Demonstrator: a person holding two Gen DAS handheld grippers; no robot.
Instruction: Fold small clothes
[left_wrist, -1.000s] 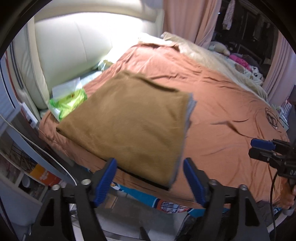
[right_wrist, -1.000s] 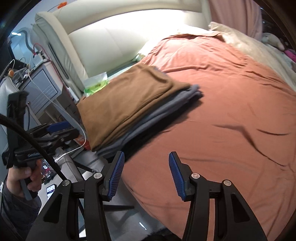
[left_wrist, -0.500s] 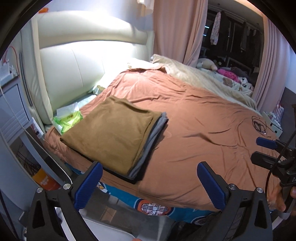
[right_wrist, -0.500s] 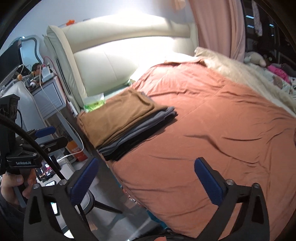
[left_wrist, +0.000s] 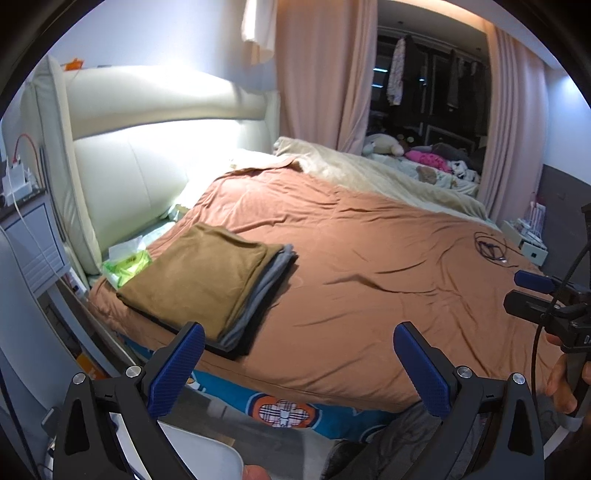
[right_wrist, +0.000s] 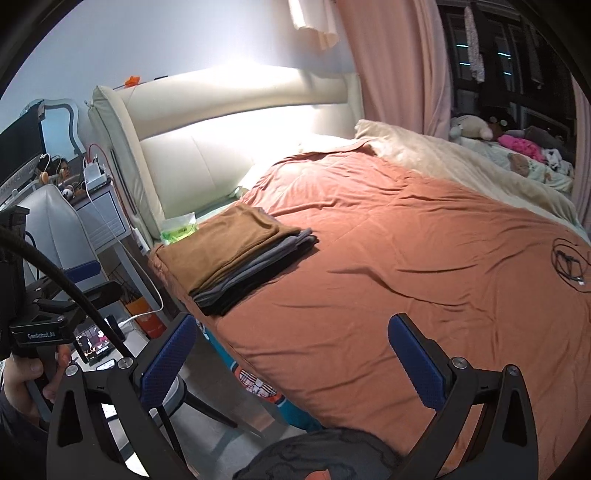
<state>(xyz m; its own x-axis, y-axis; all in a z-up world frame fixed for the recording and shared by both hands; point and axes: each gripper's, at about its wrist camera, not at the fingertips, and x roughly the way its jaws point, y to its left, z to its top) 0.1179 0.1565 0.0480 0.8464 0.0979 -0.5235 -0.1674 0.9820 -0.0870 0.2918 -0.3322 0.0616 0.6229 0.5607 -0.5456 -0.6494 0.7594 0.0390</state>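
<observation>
A stack of folded clothes, a brown piece (left_wrist: 199, 273) (right_wrist: 225, 247) on top of grey and black ones (left_wrist: 258, 306) (right_wrist: 258, 273), lies at the near left corner of the bed's rust-orange cover (left_wrist: 369, 280) (right_wrist: 406, 266). My left gripper (left_wrist: 295, 358) hangs open and empty, back from the bed's edge, short of the stack. Off to the right of the stack, my right gripper (right_wrist: 291, 354) is open and empty too, over the bed's near edge. Each gripper shows at the side of the other's view, held in a hand. A dark garment (right_wrist: 317, 458) lies below the right gripper.
A green tissue pack (left_wrist: 127, 264) (right_wrist: 179, 232) lies beside the stack by the cream headboard (left_wrist: 129, 166). A black cable (left_wrist: 489, 247) (right_wrist: 569, 260) coils on the cover's right side. A nightstand (right_wrist: 103, 218), chair and phone stand left of the bed. Beige blanket and toys lie at the back.
Both grippers have pulled back and up from the stack, which now looks smaller and farther. Their jaws went from partly open to fully wide.
</observation>
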